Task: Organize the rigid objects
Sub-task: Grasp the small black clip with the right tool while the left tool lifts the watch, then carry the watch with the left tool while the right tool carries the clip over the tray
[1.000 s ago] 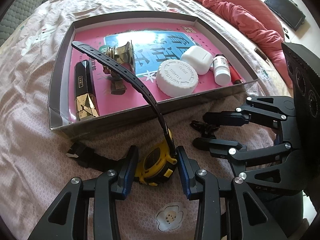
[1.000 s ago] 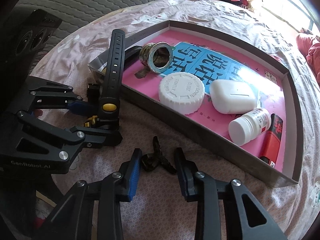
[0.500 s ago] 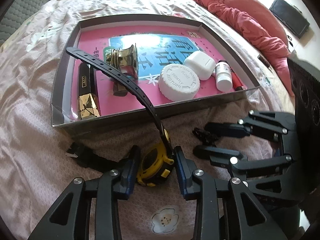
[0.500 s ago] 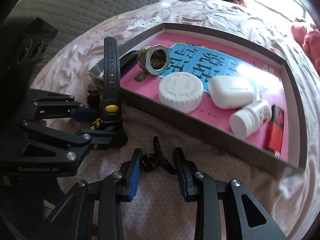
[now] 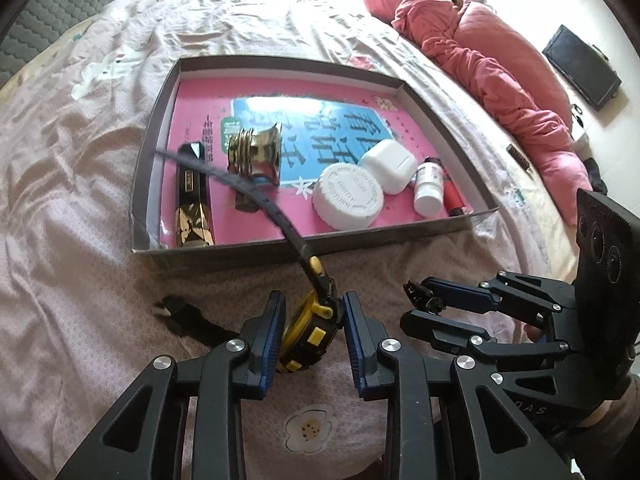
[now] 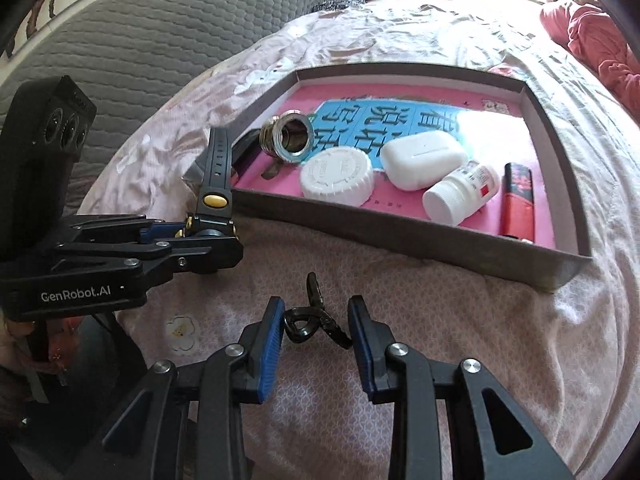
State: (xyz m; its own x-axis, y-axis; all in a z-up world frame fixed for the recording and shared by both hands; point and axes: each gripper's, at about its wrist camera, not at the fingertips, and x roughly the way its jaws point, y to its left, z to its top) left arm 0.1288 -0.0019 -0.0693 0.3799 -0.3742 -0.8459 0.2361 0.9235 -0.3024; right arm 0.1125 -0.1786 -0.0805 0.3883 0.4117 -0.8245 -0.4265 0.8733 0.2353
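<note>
Pink floral bedsheet (image 5: 80,240), crumpled red quilt (image 5: 500,72), grey quilted headboard (image 6: 160,32), dark monitor (image 5: 582,66) on far right.

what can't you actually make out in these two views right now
- Watch face: left wrist view, edge-on between the left tongs, whose jaws are closing on it.
- Far strap tip: left wrist view, motion-blurred.
- Black clip: right wrist view, the right tongs flank it; contact unclear.
- White cap lettering: too small.
- Lighter near end: right wrist view, hidden by the tray wall.
</note>
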